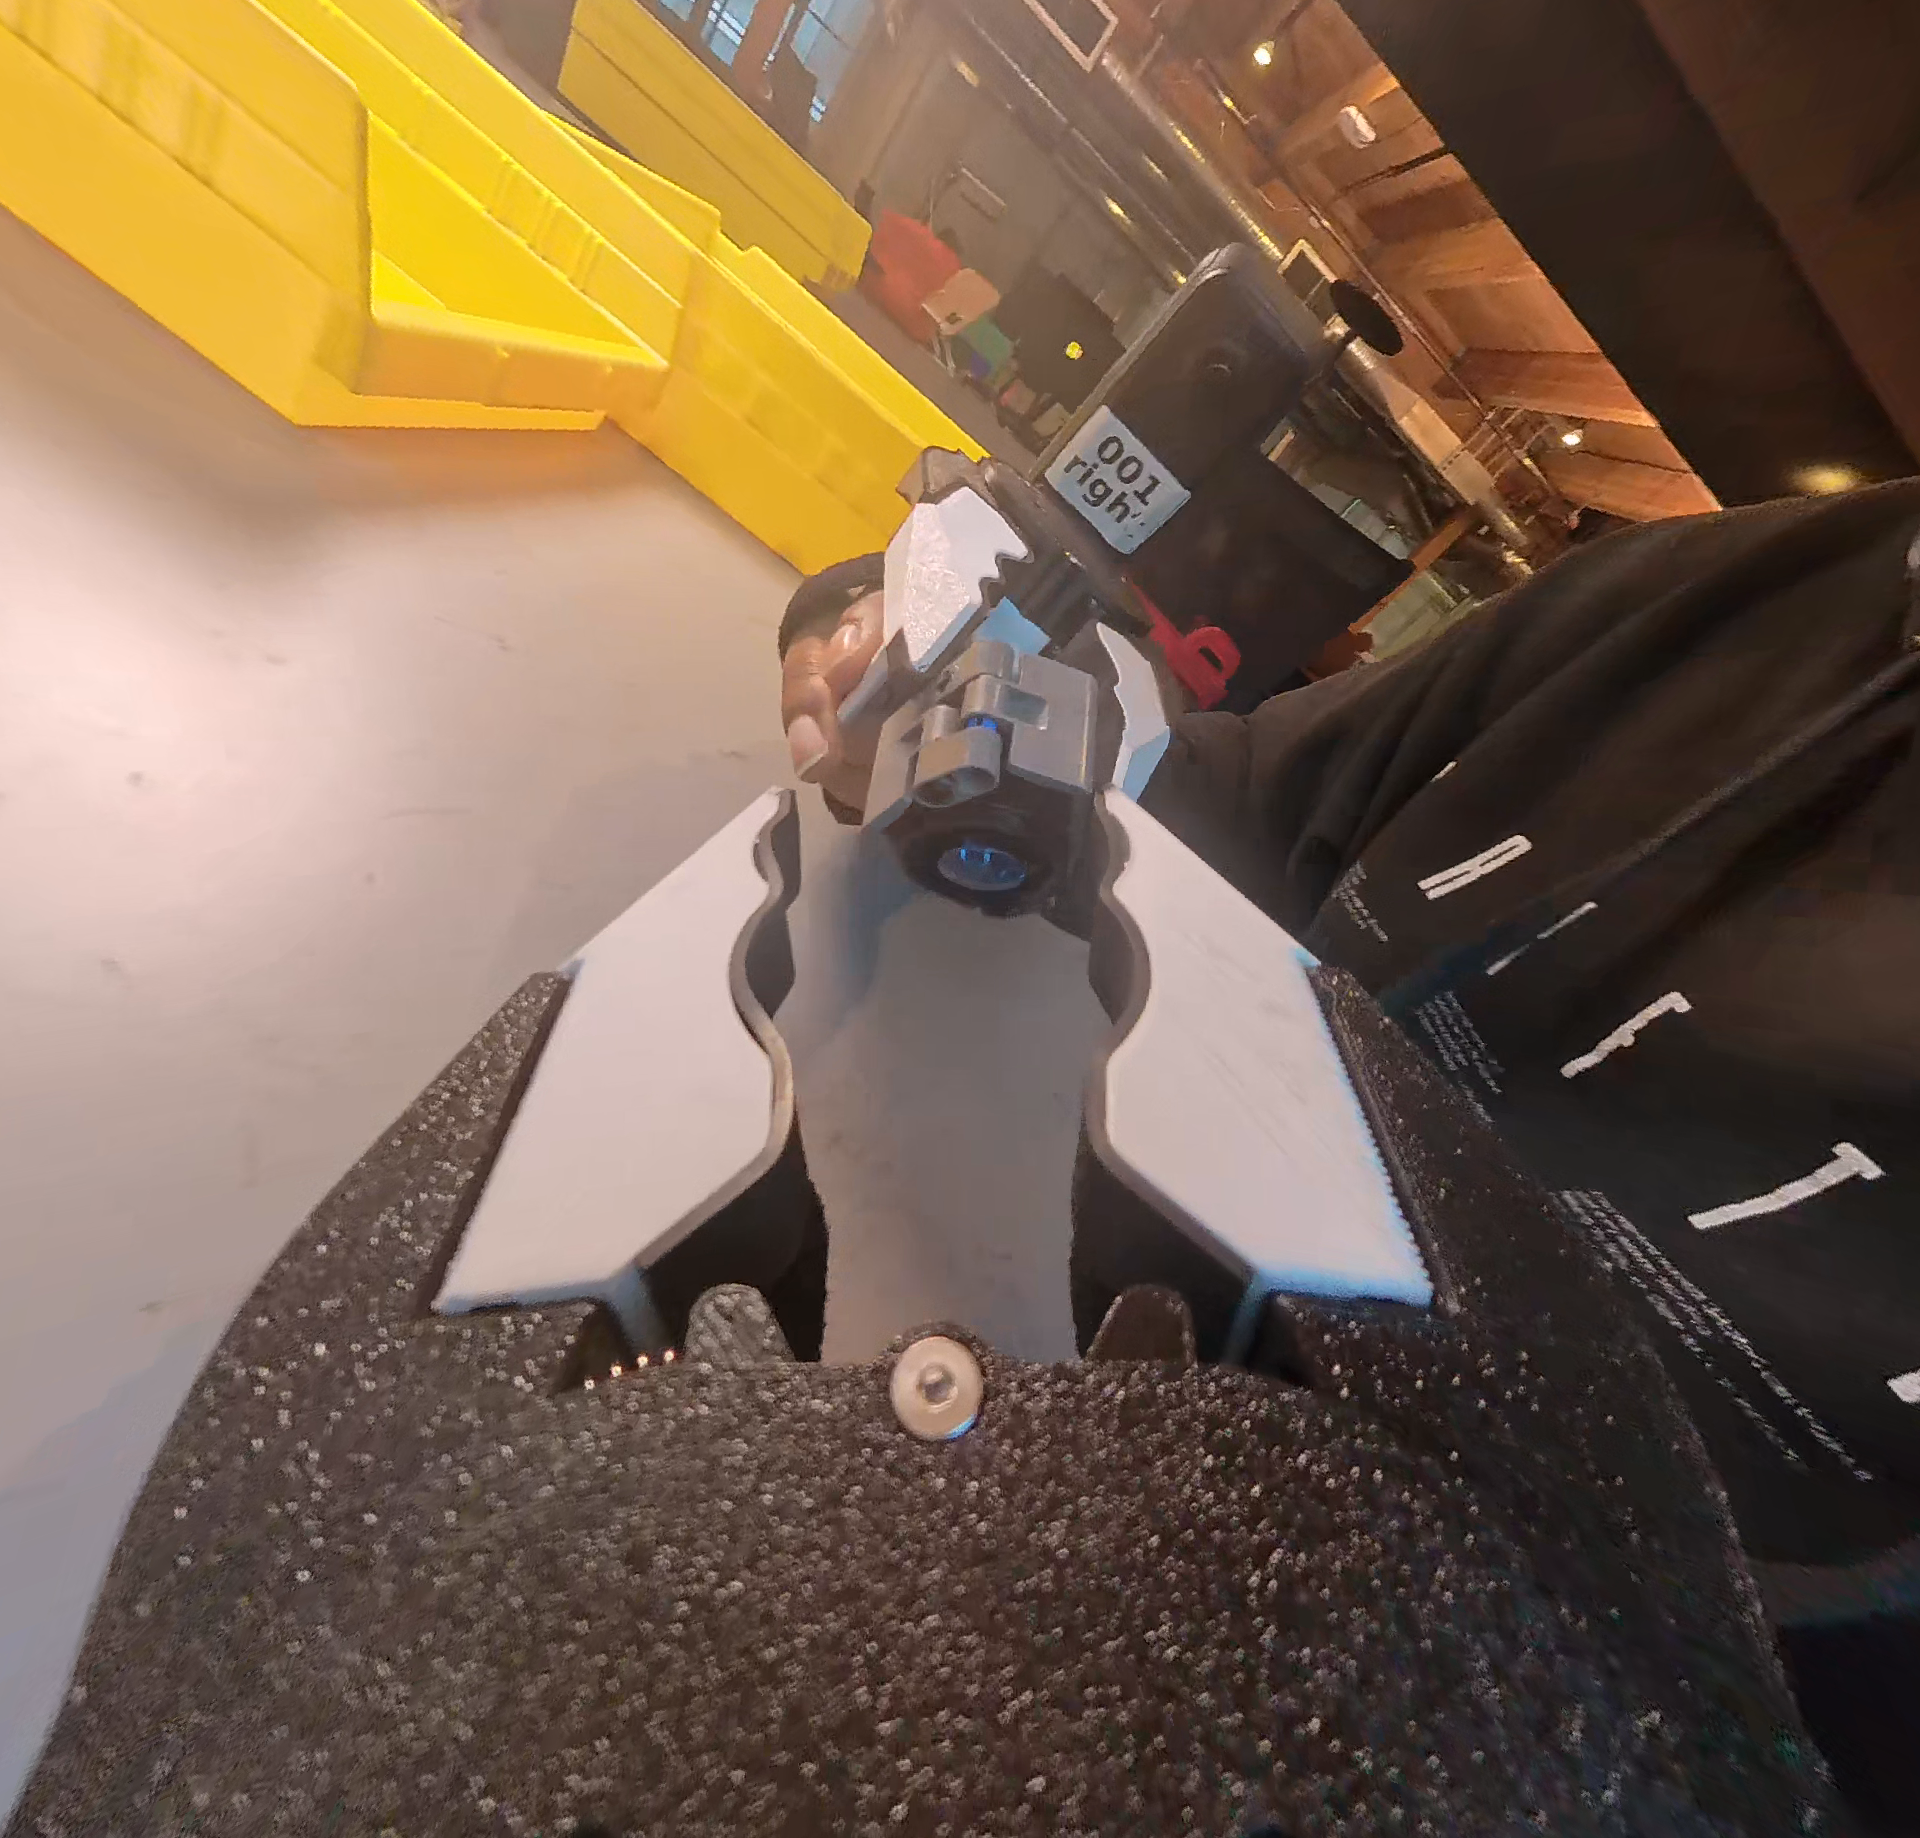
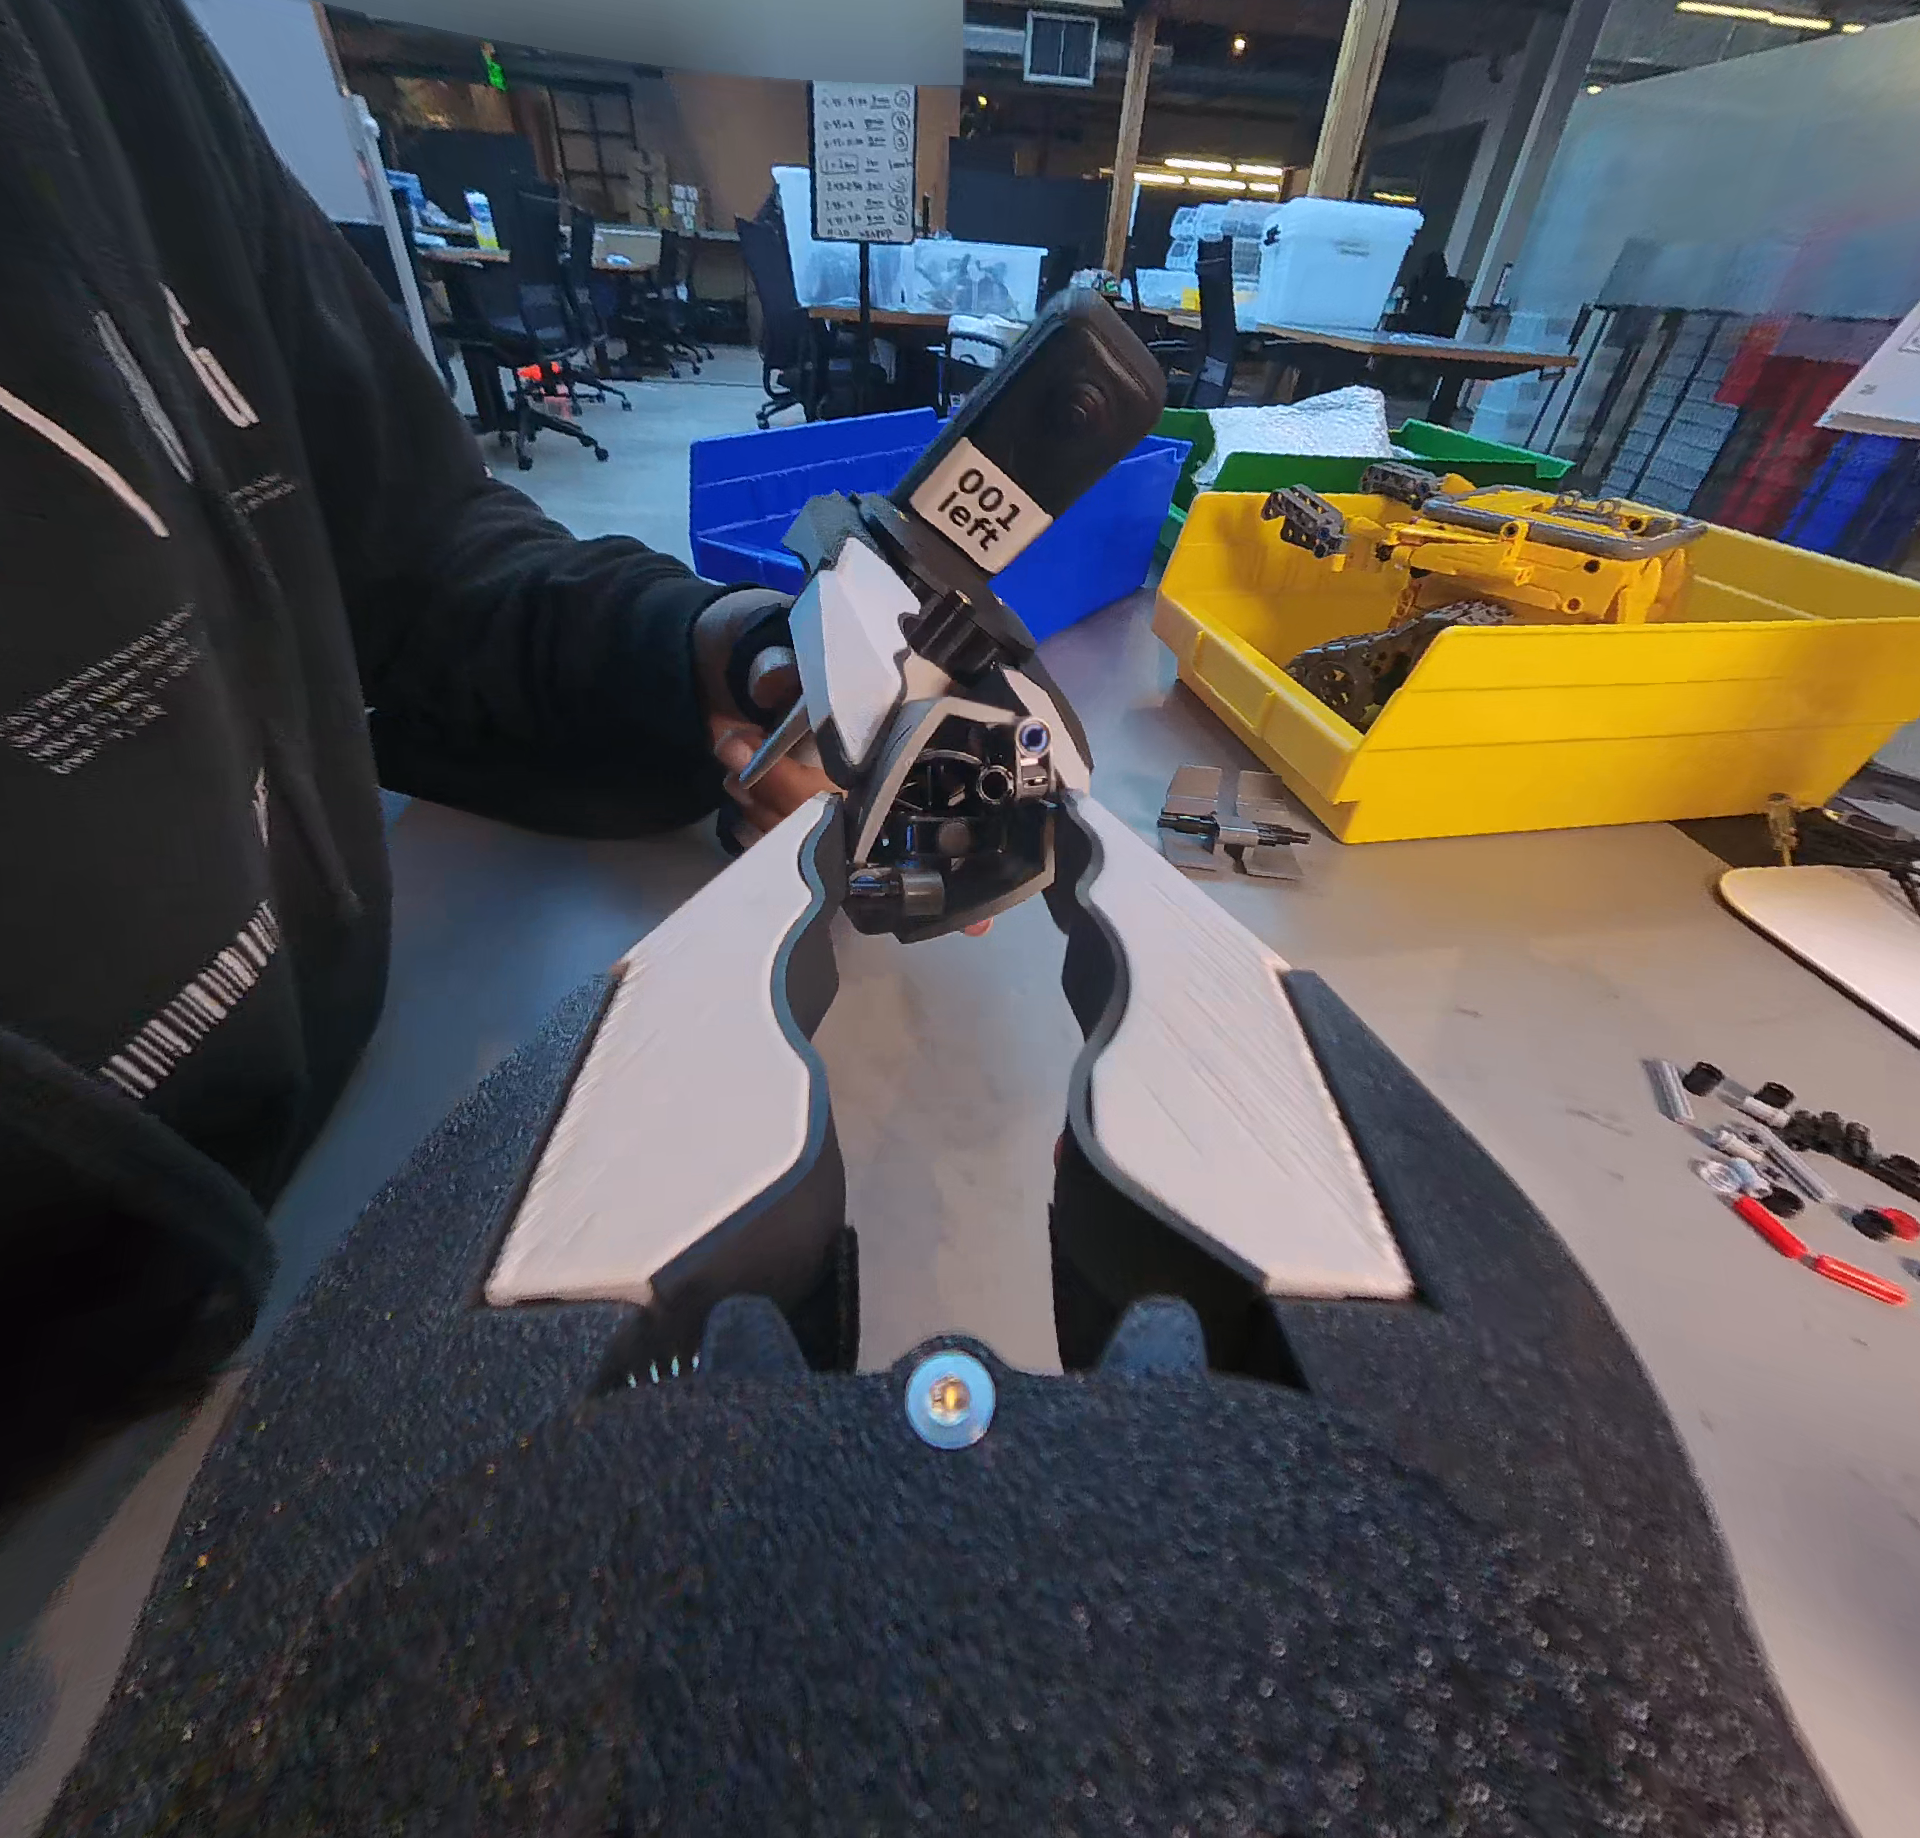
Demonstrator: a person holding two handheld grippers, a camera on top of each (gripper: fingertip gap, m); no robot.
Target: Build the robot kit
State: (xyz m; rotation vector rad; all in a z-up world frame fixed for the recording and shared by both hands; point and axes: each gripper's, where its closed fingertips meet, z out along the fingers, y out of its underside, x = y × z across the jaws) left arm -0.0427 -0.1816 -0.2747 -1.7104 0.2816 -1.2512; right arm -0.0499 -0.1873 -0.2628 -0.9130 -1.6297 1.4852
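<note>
Grey-and-black toy-brick piece (image 2: 951, 853) sits raised above the bench (image 2: 1455, 957) — the right hand-held gripper (image 2: 951, 817) is clamped on it. The left hand-held gripper (image 1: 945, 801) brackets it too — whether it grips, I cannot tell. A yellow bin (image 2: 1558, 728) stands near.

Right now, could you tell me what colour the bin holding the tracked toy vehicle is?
The bin is yellow, seen best in the right wrist view.

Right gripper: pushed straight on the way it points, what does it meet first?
The small black-and-grey brick assembly, sitting between the jaws of the right gripper at their tips; just behind it, the left gripper. Contact is hard to judge.
</note>
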